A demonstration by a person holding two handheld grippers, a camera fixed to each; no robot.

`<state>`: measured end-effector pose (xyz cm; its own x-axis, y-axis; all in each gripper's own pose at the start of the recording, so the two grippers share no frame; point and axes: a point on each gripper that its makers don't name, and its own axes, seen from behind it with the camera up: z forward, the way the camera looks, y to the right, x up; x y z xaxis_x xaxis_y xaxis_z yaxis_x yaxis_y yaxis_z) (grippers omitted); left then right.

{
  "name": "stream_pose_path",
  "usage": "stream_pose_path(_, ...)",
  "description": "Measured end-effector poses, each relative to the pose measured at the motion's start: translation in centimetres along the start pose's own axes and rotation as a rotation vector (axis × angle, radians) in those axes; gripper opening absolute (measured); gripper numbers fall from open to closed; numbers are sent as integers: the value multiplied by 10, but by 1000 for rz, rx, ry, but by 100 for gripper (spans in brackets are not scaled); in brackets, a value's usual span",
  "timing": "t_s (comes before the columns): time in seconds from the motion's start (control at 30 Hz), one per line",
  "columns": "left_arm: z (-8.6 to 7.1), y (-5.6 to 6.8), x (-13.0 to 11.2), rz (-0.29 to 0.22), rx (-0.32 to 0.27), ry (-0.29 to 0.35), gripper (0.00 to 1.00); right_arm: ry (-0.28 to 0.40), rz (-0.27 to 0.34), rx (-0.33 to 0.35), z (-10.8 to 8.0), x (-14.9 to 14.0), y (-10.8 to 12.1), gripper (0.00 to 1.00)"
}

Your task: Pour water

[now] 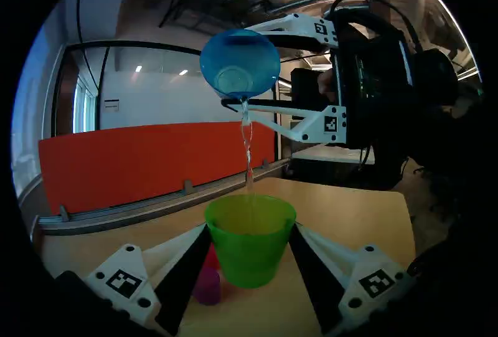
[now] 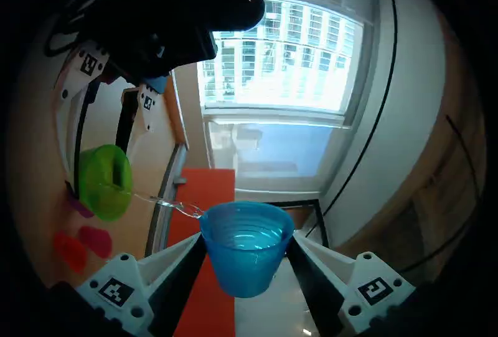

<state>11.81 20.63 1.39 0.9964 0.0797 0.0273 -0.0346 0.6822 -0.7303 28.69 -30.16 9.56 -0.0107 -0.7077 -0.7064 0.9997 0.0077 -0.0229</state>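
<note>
Two cups align over the tabletop [image 1: 355, 212]. The right gripper's [image 2: 246, 243] jaws grip the tipped blue cup [image 1: 239, 63] directly above the upright green cup [image 1: 250, 237], which is clamped in the left gripper's [image 1: 249, 232] jaws. Water [image 1: 248, 150] streams between them.

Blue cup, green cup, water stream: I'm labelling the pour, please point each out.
blue cup [image 2: 248, 256], right gripper view, its front wall.
green cup [image 1: 250, 250], left gripper view, its front wall.
water stream [image 1: 248, 150], left gripper view, its middle.

Blue cup [image 1: 239, 63]: translucent glossy plastic; green cup [image 1: 250, 243]: translucent smooth plastic; table [image 1: 348, 212]: pale wood-look, matt; orange panel [image 1: 143, 156]: smooth, matt
</note>
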Motion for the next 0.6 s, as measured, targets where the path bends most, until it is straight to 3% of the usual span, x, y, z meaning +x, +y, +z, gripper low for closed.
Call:
stream_pose_path(0.3, 1, 0, 0, -4, -1, 3, 85, 7, -65, -5, 1, 12, -2, 88)
stream_pose_path(0.6, 1, 0, 2, -3, 0, 6, 84, 11, -42, -10, 1, 14, 0, 88)
